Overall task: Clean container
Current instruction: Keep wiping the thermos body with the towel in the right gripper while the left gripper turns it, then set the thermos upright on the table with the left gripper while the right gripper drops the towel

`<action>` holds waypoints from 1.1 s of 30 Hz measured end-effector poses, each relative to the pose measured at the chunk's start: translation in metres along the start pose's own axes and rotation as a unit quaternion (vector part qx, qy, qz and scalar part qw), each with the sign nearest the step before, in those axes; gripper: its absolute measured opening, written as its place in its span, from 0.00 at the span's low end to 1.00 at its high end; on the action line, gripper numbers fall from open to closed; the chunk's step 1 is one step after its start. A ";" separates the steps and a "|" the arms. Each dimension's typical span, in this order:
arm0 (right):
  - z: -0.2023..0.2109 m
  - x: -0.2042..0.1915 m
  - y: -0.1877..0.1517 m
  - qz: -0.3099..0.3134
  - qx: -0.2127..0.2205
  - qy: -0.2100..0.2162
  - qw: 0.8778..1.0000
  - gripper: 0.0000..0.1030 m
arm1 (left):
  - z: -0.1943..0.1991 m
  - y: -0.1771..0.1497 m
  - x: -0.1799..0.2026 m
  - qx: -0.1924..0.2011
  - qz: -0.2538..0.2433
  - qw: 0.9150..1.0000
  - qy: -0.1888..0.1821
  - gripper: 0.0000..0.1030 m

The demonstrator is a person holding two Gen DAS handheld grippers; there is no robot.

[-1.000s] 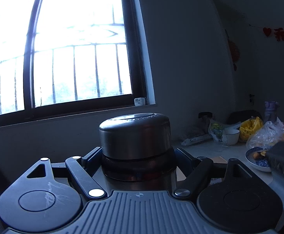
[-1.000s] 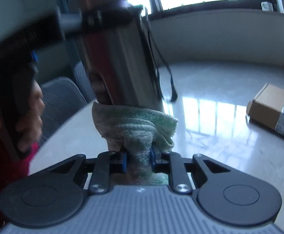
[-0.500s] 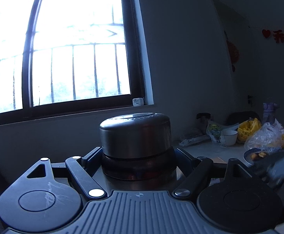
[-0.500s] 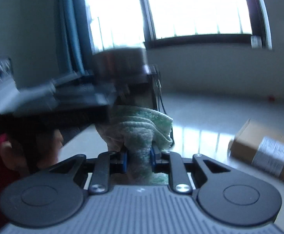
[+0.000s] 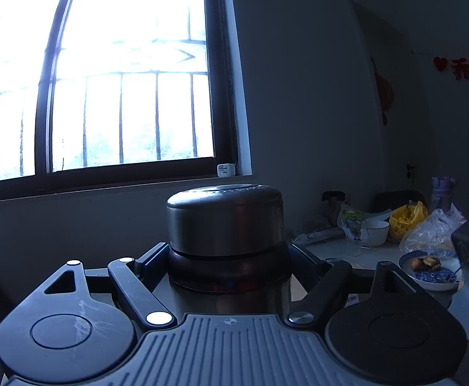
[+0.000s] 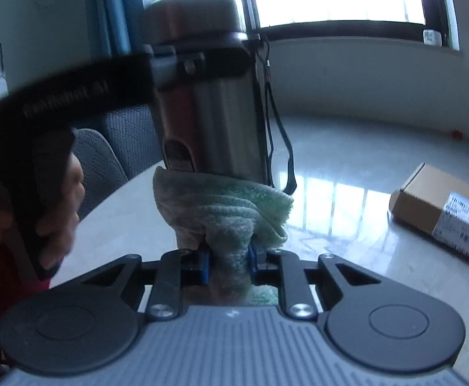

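A tall steel flask [image 5: 225,222] with a rounded metal cap stands upright between the fingers of my left gripper [image 5: 226,267], which is shut on its dark neck band. In the right wrist view the same flask [image 6: 215,109] is held above the pale table [image 6: 347,173], a thin black strap hanging down its side. My right gripper [image 6: 228,257] is shut on a bunched green and beige cloth [image 6: 221,206]. The cloth's top presses against the lower part of the flask's body. A hand [image 6: 64,206] holds the left gripper at the left edge.
A cardboard box [image 6: 443,212] with a white label lies on the table to the right. At the far end are a blue-patterned plate of food [image 5: 430,270], a white bowl [image 5: 376,231], a yellow bag [image 5: 406,218] and a clear bag. Grey chairs [image 6: 105,160] stand by the window wall.
The right gripper with the cloth slid up the flask toward its neck, then back down to the lower body. The left gripper and flask stayed almost still.
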State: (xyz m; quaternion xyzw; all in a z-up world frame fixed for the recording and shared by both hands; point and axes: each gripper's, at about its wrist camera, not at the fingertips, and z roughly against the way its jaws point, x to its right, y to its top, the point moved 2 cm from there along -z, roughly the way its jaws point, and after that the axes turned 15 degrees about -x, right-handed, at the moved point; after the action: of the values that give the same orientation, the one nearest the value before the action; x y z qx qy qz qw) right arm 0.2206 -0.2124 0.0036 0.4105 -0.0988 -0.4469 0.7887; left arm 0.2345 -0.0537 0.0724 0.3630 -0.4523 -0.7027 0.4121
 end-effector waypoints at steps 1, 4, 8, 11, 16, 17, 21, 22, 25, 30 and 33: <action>-0.003 0.001 -0.002 -0.002 -0.006 0.000 1.000 0.20 | 0.000 0.000 0.000 0.001 -0.001 1.000 0.000 0.78; -0.016 0.002 -0.008 -0.004 -0.028 -0.007 1.000 0.20 | 0.000 -0.001 -0.001 0.002 -0.001 1.000 -0.001 0.78; -0.033 -0.001 -0.013 -0.008 -0.038 -0.008 0.999 0.20 | 0.000 -0.001 -0.002 0.003 0.000 1.000 0.000 0.78; -0.040 0.005 -0.012 -0.013 -0.044 -0.006 0.999 0.20 | 0.000 -0.001 -0.002 0.003 0.001 1.000 0.001 0.78; -0.048 0.011 -0.010 -0.018 -0.050 -0.026 0.998 0.20 | 0.001 0.000 -0.002 0.001 0.005 1.000 0.002 0.80; -0.038 0.006 -0.012 -0.023 -0.046 -0.031 0.998 0.20 | 0.002 0.000 -0.002 0.000 0.008 1.000 0.002 0.80; 0.000 0.010 -0.026 -0.061 -0.021 -0.076 0.995 0.20 | 0.018 0.001 -0.004 0.013 0.010 1.000 0.022 0.97; 0.009 0.012 -0.032 -0.076 -0.019 -0.093 0.993 0.20 | 0.026 0.000 -0.005 0.022 0.014 0.999 0.027 1.00; 0.029 0.020 -0.054 -0.125 -0.039 -0.134 0.982 0.20 | 0.050 0.001 -0.014 0.036 0.041 0.997 0.048 1.00; 0.029 0.032 -0.069 -0.172 -0.065 -0.196 0.963 0.55 | 0.081 -0.010 -0.030 -0.009 0.116 0.989 0.096 1.00; 0.013 0.030 -0.072 -0.167 -0.065 -0.222 0.958 0.91 | 0.091 -0.027 -0.036 -0.060 0.163 0.978 0.115 1.00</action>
State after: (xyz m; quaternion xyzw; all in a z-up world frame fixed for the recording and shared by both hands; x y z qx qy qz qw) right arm 0.1866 -0.2620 -0.0477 0.2595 -0.1726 -0.6579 0.6856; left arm 0.1618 0.0168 0.0819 0.3370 -0.4123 -0.6055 0.5915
